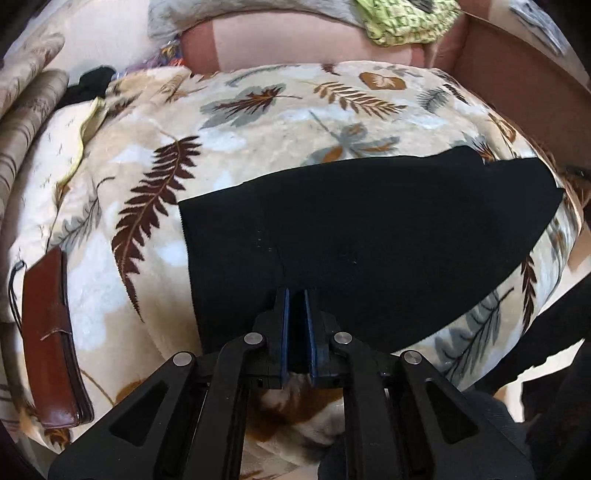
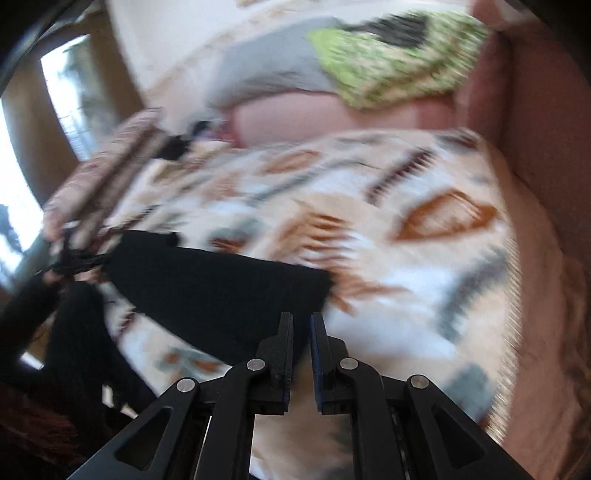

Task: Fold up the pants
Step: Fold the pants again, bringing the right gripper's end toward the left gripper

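The black pants (image 1: 351,236) lie flat on a leaf-patterned blanket (image 1: 258,122), partly folded. My left gripper (image 1: 295,295) is nearly closed, with black pants fabric between its jaws at the near edge. In the blurred right wrist view the pants (image 2: 214,291) lie left of centre. My right gripper (image 2: 302,321) hovers at their near right edge with a narrow gap between the jaws, and I cannot tell whether fabric is pinched in it.
A brown leather wallet (image 1: 51,343) lies on the blanket at the left. A green patterned cloth (image 1: 402,18) and grey cloth (image 1: 240,11) sit on the pink sofa back (image 1: 295,48). Folded striped fabric (image 1: 26,110) lies at the far left.
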Demonstrator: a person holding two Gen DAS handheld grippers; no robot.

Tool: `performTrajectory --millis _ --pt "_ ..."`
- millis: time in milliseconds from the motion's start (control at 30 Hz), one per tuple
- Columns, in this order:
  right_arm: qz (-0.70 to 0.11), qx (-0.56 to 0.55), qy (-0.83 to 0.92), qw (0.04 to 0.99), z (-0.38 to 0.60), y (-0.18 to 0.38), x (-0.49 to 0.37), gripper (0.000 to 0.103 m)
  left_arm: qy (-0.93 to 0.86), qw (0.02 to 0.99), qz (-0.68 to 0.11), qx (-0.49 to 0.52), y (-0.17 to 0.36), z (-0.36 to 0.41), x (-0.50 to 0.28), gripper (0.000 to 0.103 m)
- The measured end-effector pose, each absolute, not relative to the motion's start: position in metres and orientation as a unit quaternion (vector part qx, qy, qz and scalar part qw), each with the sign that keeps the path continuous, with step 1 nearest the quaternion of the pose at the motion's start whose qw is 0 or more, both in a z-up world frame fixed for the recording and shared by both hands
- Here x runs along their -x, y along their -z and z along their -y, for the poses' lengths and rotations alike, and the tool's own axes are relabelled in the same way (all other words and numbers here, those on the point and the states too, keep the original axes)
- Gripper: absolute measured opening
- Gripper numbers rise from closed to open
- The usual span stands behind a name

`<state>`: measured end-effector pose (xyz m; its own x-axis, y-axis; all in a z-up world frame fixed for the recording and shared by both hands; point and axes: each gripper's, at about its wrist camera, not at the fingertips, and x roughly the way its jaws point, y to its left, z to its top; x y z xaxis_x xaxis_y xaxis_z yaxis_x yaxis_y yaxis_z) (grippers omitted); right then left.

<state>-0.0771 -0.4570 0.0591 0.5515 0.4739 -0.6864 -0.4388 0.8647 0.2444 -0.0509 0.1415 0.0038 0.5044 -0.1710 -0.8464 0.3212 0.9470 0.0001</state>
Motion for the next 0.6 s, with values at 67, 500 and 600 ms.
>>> performTrajectory --millis 67,500,600 --pt "-0.420 -0.003 -0.283 0.862 0.439 -0.051 0.073 0.007 0.132 0.862 -0.478 -0.102 -0.003 -0.138 0.054 0.009" --pt "-0.413 0.036 -0.246 0.876 0.420 -0.053 0.059 0.008 0.169 0.885 -0.429 -0.060 -0.065 -0.124 0.065 0.009" --pt "-0.420 0.071 -0.240 0.873 0.396 -0.050 0.044 0.008 0.211 0.856 -0.463 -0.097 -0.064 -0.077 0.055 0.009"
